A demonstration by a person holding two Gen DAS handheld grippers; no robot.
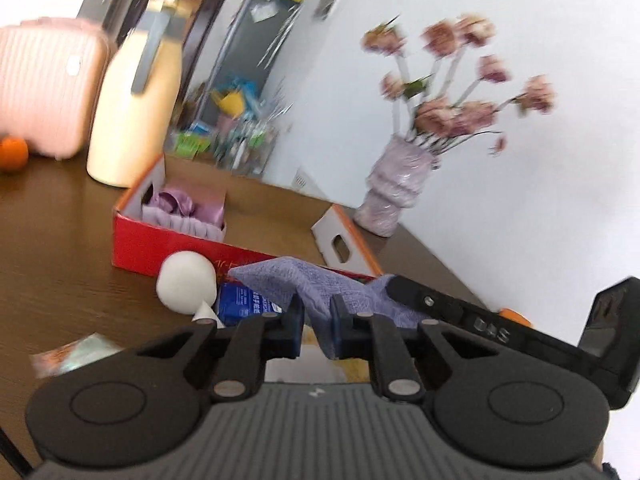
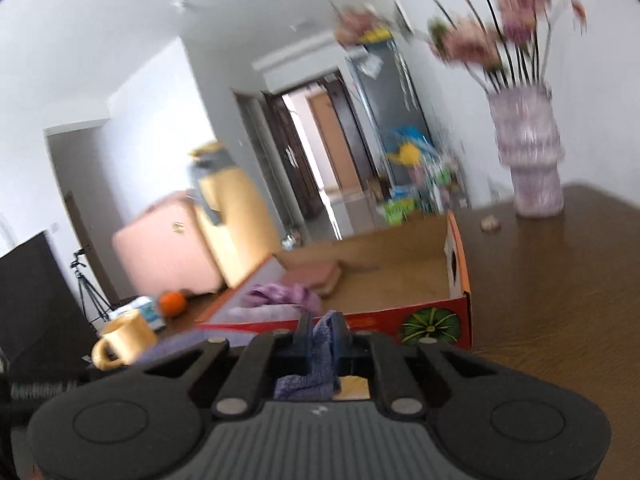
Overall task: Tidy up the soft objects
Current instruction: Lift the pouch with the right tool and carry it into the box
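Note:
Both grippers are shut on one blue-grey cloth (image 1: 296,280), held in front of the red cardboard box (image 1: 168,246). My left gripper (image 1: 317,322) pinches one part of it. My right gripper (image 2: 322,330) pinches another part of the cloth (image 2: 320,344), and its black body shows in the left wrist view (image 1: 460,308). The box (image 2: 432,322) holds purple satin fabric (image 1: 176,204) (image 2: 280,294) and a pink soft item (image 2: 316,276). A white soft ball (image 1: 186,280) and a blue packet (image 1: 244,302) lie on the table by the box.
On the brown table (image 1: 60,260) stand a cream thermos jug (image 1: 136,100), a pink case (image 1: 44,84), an orange (image 1: 14,152), a vase of pink flowers (image 1: 396,188) (image 2: 532,160) and a yellow mug (image 2: 122,338). A wrapper (image 1: 72,354) lies near the front edge.

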